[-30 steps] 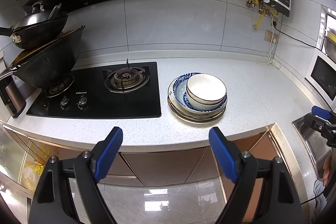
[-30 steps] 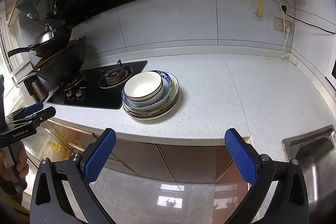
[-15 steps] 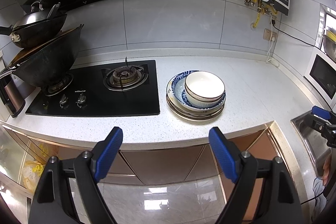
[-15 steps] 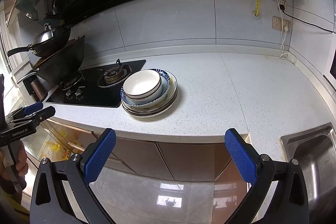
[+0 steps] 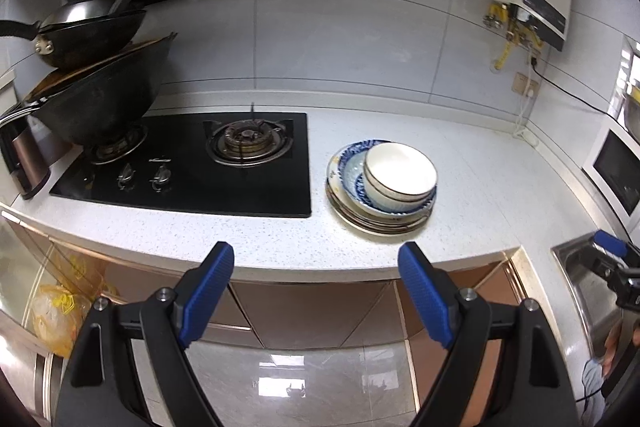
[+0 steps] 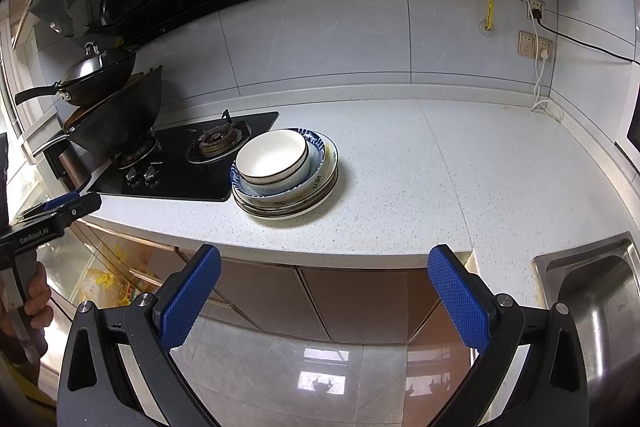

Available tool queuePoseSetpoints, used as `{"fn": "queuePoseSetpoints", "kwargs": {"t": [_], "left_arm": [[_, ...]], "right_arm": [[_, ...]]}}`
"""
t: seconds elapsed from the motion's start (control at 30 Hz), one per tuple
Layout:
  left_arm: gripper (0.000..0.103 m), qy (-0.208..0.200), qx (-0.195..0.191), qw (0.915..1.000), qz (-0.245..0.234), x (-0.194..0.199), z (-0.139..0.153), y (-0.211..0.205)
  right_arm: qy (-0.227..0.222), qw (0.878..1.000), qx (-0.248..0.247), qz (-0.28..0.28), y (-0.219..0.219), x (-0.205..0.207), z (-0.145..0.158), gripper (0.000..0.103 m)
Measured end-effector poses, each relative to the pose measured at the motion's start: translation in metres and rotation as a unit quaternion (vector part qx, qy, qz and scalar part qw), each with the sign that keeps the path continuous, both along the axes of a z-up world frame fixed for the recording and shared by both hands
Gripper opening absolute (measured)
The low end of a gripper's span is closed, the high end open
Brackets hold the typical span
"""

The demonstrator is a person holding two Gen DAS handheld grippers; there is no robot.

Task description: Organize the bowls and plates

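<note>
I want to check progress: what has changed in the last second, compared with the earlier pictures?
Almost nothing. Nothing was taken hold of or let go. The bowls sit on the plates beside the stove, as before. Both grippers, left and right, stay short of the counter, jaws open and empty.
</note>
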State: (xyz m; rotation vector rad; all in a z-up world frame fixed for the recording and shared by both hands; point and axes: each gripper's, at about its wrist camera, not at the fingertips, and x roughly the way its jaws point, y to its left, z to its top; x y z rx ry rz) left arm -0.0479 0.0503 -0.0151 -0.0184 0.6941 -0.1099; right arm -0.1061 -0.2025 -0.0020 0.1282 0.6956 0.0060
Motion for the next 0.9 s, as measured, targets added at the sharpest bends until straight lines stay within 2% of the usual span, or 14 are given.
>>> {"fn": "queuePoseSetpoints", "kwargs": {"t": [0.17,0.9], "left_arm": [[0.084,0.0,0.019,0.9997,0.014,-0.0017,-0.0019,0.0015],[0.084,-0.006,0.029,0.9995,0.007,-0.0052,0.0027,-0.0014]], "right_arm": [[0.001,1.0,-0.002,0.004,0.0027,-0.0008,-0.002,0.102],[-0.003,1.0,-0.005,0.004,0.0022,-0.0055,-0.0005,0.102]]}}
